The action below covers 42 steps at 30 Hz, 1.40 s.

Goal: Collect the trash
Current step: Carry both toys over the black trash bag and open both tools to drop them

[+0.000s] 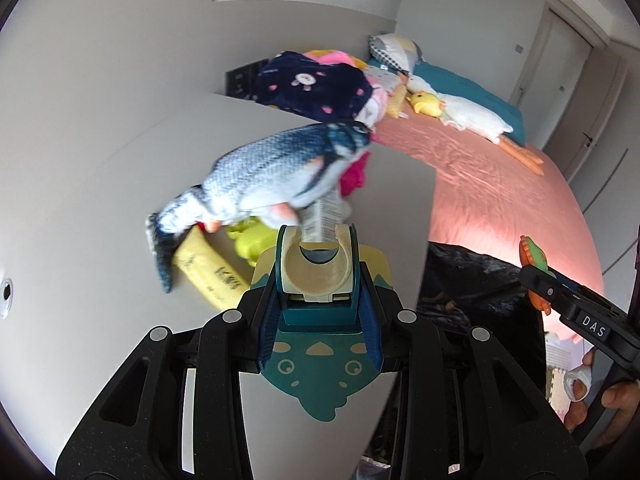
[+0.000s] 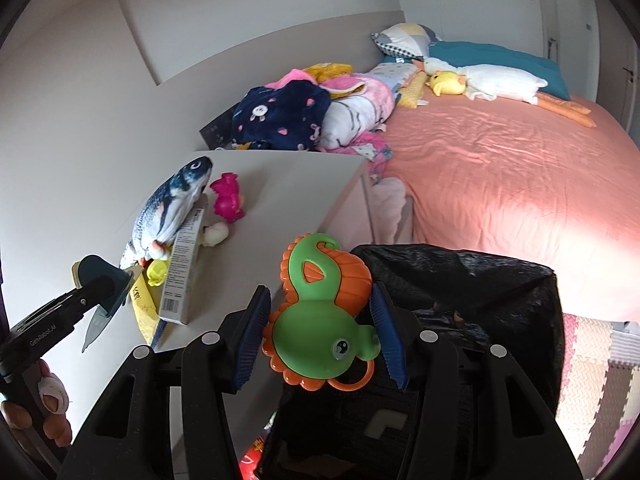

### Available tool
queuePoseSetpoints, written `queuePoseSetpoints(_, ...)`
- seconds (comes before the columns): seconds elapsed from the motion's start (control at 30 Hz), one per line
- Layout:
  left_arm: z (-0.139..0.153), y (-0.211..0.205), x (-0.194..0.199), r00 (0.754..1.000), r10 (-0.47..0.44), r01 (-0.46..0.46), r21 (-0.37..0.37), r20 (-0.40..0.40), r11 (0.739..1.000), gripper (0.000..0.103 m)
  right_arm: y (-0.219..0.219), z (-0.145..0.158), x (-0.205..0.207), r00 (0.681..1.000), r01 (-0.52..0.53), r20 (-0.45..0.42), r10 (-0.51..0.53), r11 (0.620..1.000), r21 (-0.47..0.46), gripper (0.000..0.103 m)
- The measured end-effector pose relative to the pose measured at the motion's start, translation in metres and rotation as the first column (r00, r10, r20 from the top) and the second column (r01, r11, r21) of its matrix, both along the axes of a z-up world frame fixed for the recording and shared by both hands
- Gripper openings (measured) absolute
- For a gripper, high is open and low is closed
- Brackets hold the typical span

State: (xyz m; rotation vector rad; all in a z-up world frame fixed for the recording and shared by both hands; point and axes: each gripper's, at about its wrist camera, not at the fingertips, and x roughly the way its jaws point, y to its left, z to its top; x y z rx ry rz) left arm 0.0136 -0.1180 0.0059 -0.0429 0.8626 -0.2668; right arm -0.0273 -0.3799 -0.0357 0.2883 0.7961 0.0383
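My left gripper is shut on a teal and cream toy with a cream ring on top, held above the white bedside cabinet; it also shows in the right wrist view. My right gripper is shut on a green and orange seahorse toy, held over the black trash bag. On the cabinet lie a plush fish, a printed white box, a yellow packet, a yellow-green toy and a pink toy.
A bed with a salmon sheet fills the right side, with a heap of blankets, a pillow and a plush goose. Foam floor mats lie right of the trash bag. A wall stands behind the cabinet.
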Motion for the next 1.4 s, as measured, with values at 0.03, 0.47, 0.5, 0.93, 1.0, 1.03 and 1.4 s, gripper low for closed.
queuePoseSetpoints(0.03, 0.0, -0.007, 0.001, 1.0, -0.015, 0.015, -0.001, 0.0, 1.0, 0.035, -0.003, 0.0, -0.002, 1.0, 0.008, 0.002, -0.008, 1.0, -0.001, 0.053)
queuePoseSetpoints(0.47, 0.001, -0.086, -0.001, 0.981, -0.193, 0.193, 0.001, 0.003, 0.981, 0.035, -0.064, 0.003, -0.034, 0.989, 0.147, 0.016, -0.147, 0.989, 0.0, 0.053)
queuePoseSetpoints(0.5, 0.001, -0.09, -0.002, 0.979, -0.204, 0.204, 0.003, 0.003, 0.979, 0.035, -0.068, 0.003, -0.036, 0.987, 0.157, 0.016, -0.157, 0.988, 0.002, 0.053)
queuePoseSetpoints(0.93, -0.012, -0.15, -0.013, 0.913, -0.4, 0.401, -0.002, -0.076, 0.916, 0.088, -0.103, 0.002, -0.054, 0.961, 0.275, -0.013, -0.275, 0.961, -0.028, 0.084)
queuePoseSetpoints(1.0, -0.014, -0.156, -0.019, 0.912, -0.408, 0.409, 0.023, -0.045, 0.912, 0.097, -0.107, 0.005, -0.061, 0.943, 0.334, 0.017, -0.333, 0.941, -0.049, 0.092)
queuePoseSetpoints(1.03, -0.016, -0.159, -0.02, 0.906, -0.42, 0.422, 0.029, -0.052, 0.906, 0.097, -0.109, 0.005, -0.062, 0.941, 0.337, 0.019, -0.337, 0.94, -0.047, 0.092)
queuePoseSetpoints(1.4, -0.024, -0.15, -0.012, 0.92, -0.379, 0.383, 0.024, -0.102, 0.923, 0.097, -0.113, 0.001, -0.06, 0.941, 0.337, 0.002, -0.337, 0.941, -0.036, 0.092)
